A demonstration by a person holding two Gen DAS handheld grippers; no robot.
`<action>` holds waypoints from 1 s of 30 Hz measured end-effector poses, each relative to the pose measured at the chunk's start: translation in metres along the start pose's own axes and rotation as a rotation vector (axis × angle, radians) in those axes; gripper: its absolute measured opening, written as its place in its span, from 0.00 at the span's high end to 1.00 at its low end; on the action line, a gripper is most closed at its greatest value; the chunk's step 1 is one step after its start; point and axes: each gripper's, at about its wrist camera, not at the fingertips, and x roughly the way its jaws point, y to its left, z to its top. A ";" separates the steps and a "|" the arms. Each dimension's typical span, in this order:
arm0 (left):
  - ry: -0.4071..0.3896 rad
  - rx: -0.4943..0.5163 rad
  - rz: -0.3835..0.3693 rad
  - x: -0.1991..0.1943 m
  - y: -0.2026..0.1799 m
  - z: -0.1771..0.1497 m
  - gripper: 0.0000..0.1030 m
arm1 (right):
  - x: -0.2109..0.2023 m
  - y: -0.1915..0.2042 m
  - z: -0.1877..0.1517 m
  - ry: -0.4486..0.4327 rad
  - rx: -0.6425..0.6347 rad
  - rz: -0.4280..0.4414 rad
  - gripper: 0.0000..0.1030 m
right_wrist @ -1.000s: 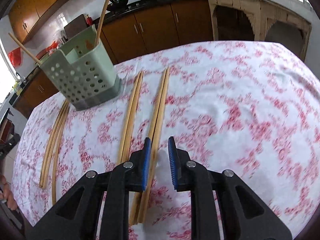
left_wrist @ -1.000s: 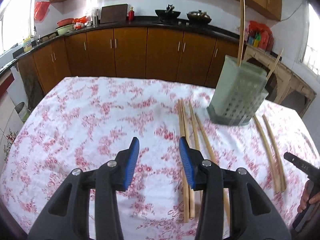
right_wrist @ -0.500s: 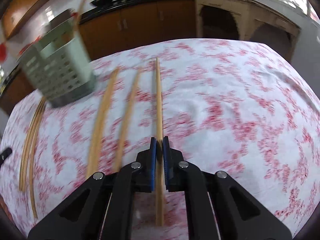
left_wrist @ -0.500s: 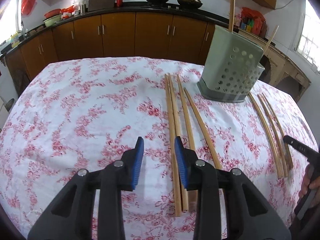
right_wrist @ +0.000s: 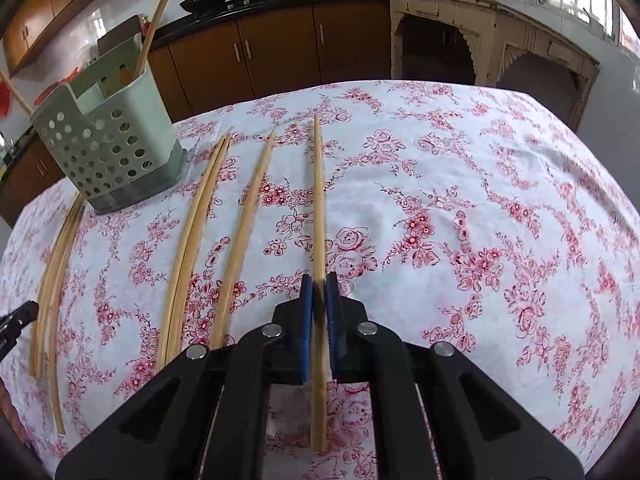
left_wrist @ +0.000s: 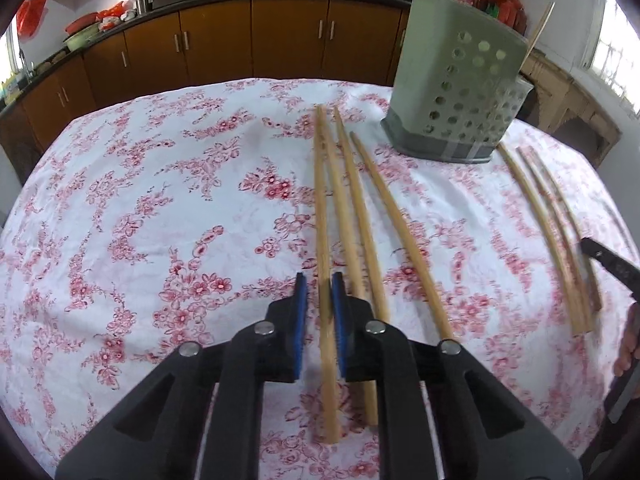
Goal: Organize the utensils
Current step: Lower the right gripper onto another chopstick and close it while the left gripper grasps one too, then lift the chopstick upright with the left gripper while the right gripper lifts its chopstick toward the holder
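Several wooden chopsticks lie on a flowered tablecloth (left_wrist: 160,200) beside a pale green perforated utensil holder (left_wrist: 456,92) (right_wrist: 108,148), where two chopsticks stand. My left gripper (left_wrist: 320,292) straddles the leftmost chopstick (left_wrist: 320,200) of a group of three. Its jaws are closing: the right pad touches the stick and a thin gap shows at the left pad. My right gripper (right_wrist: 319,292) is shut on the rightmost chopstick (right_wrist: 318,200), which lies flat on the cloth, pointing away from me.
More chopsticks (right_wrist: 192,248) lie between the held one and the holder, and a bundle (right_wrist: 52,264) lies beyond it. Brown kitchen cabinets (left_wrist: 280,40) run behind the table. A person's fingers (left_wrist: 628,344) show at the right edge of the left wrist view.
The left gripper came down over the leftmost chopstick and its jaws narrowed around it. The right gripper's jaws shut on a chopstick, which now lies apart from its neighbour.
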 end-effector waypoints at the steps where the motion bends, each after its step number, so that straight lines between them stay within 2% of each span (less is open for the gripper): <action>1: 0.001 -0.002 0.009 0.001 0.002 0.001 0.92 | 0.000 0.001 0.001 -0.001 -0.007 -0.003 0.93; 5: 0.006 -0.069 0.033 0.001 0.023 0.002 0.92 | 0.003 -0.008 0.003 -0.015 0.039 -0.005 0.93; 9: 0.006 -0.094 0.009 -0.004 0.039 -0.004 0.92 | 0.001 -0.010 0.001 -0.015 0.024 0.009 0.92; 13: -0.012 -0.080 -0.008 -0.010 0.042 -0.011 0.90 | -0.003 -0.008 -0.004 -0.025 0.012 0.010 0.92; 20: -0.038 -0.062 0.014 -0.013 0.035 -0.013 0.90 | -0.005 -0.009 -0.007 -0.027 0.012 0.013 0.92; 30: -0.047 -0.046 0.003 -0.014 0.032 -0.015 0.82 | -0.007 -0.007 -0.009 -0.027 -0.002 -0.001 0.91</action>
